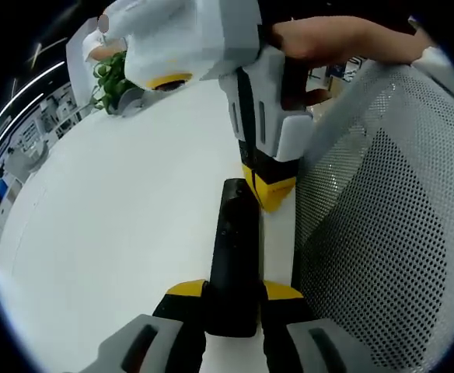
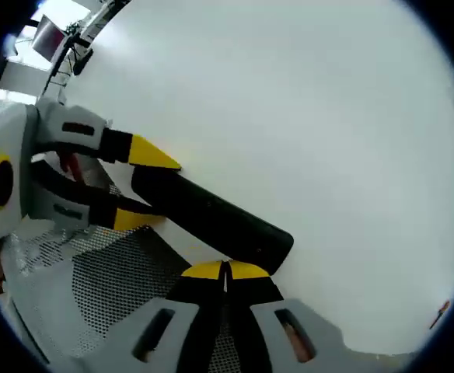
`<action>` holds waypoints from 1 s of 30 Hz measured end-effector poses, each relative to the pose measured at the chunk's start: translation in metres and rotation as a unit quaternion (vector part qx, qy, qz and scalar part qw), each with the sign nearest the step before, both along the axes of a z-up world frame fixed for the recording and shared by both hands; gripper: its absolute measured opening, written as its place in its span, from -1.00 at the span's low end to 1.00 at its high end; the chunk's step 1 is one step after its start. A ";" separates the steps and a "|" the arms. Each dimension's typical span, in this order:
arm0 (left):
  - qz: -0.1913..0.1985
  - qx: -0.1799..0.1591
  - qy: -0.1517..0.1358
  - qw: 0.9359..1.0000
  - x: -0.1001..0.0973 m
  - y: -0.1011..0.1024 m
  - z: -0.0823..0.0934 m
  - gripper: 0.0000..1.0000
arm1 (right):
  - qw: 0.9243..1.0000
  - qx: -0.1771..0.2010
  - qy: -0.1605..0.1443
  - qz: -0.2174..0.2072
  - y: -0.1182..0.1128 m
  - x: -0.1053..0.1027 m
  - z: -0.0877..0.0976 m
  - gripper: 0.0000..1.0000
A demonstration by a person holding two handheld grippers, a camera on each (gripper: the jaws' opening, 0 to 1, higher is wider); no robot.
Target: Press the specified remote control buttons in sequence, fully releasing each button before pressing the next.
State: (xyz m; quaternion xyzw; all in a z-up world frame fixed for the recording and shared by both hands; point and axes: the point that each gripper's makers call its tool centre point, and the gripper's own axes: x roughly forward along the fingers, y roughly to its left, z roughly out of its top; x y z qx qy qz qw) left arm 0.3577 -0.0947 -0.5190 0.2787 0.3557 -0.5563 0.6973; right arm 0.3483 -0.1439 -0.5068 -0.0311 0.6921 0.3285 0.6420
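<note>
- Left gripper view: my left gripper (image 1: pixel 233 291) pinches the near end of the black remote control (image 1: pixel 235 252), one yellow-tipped jaw on each long side of it.
- The remote runs straight away from the left jaws, lying flat on the white table (image 1: pixel 118 233), close to the table's edge.
- My right gripper (image 1: pixel 269 186) comes down from above in that view, its yellow tips at the remote's far end; whether they touch it I cannot tell from here.
- A hand (image 1: pixel 328 39) grips the right gripper's white body at the top of the view.
- A grey mesh chair back (image 1: pixel 382 233) stands just beside the table edge, on the right of the view.
- A green plant (image 1: pixel 112 78) sits at the far side of the table.
- Right gripper view: my right gripper (image 2: pixel 225 270) has its jaws pressed together, yellow tips meeting at the end of the remote control (image 2: pixel 211 214); contact or a hair above, I cannot tell.
- There the left gripper (image 2: pixel 143 186) straddles the remote's other end, one jaw above and one below.
- White table (image 2: pixel 305 116) spreads beyond; mesh chair (image 2: pixel 110 272) lower left.
</note>
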 end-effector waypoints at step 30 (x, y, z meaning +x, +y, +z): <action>-0.001 -0.001 -0.002 1.000 0.002 -0.001 -0.003 -0.49 | 0.999 -0.028 -0.034 0.008 -0.011 0.013 -0.008 -1.00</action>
